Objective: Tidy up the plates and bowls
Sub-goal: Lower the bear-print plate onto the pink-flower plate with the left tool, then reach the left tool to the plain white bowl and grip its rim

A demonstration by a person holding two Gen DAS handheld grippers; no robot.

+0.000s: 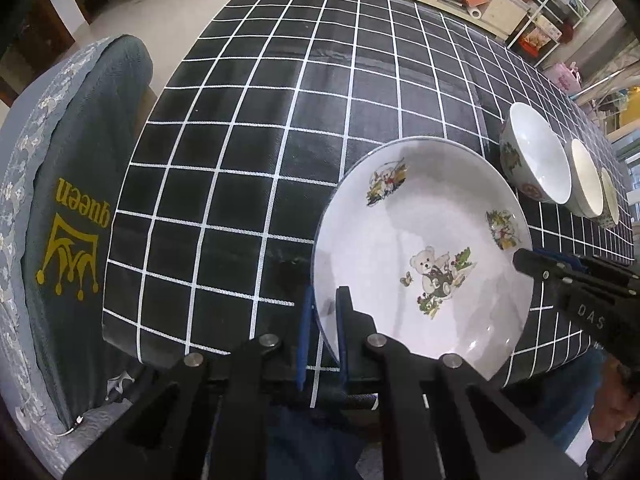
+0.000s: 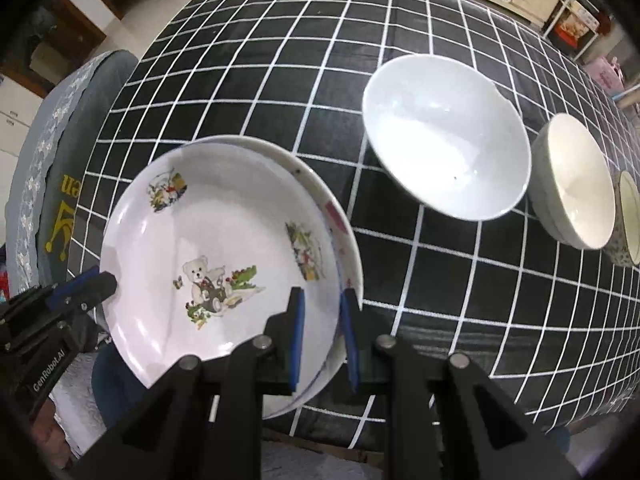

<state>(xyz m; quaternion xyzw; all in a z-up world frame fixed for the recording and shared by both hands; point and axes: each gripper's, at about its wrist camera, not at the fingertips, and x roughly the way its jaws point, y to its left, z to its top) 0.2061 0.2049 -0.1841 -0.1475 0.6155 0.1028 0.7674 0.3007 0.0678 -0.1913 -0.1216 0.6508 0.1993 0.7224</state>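
step in hand looks like stacking the plates: the bear plate (image 2: pixel 224 264) sits on or just over a second plate (image 2: pixel 320 184) near the front edge of the checked tablecloth (image 2: pixel 280 80), w/ a gripper on each side. left gripper (image 1: pixel 322 336) is pinched nearly shut on the bear plate's left rim, blue pads either side of the edge. right gripper (image 2: pixel 322 336) is narrowly parted, jaws straddling both rims on the right; pads look to be pressing but can't say for sure it bears on both plates. whether the top plate is fully seated or a hair above the lower one, can't tell. next move, i'd judge: settle it flat and centred, then let go one side at a time w/o dragging the stack, then turn to the bowls. big white bowl (image 2: pixel 444 136), cream bowl (image 2: pixel 576 184) and a patterned bowl (image 2: pixel 630 220) stand in a row to the right, apart from the plates, not nested. right wrist view shows the lower plate peeking out behind and right of the bear plate; left wrist view hides it almost entirely. left view instead shows the flower print on the big bowl's outer wall, plus more of the chair cover (image 1: pixel 72 208) at the table's left side.
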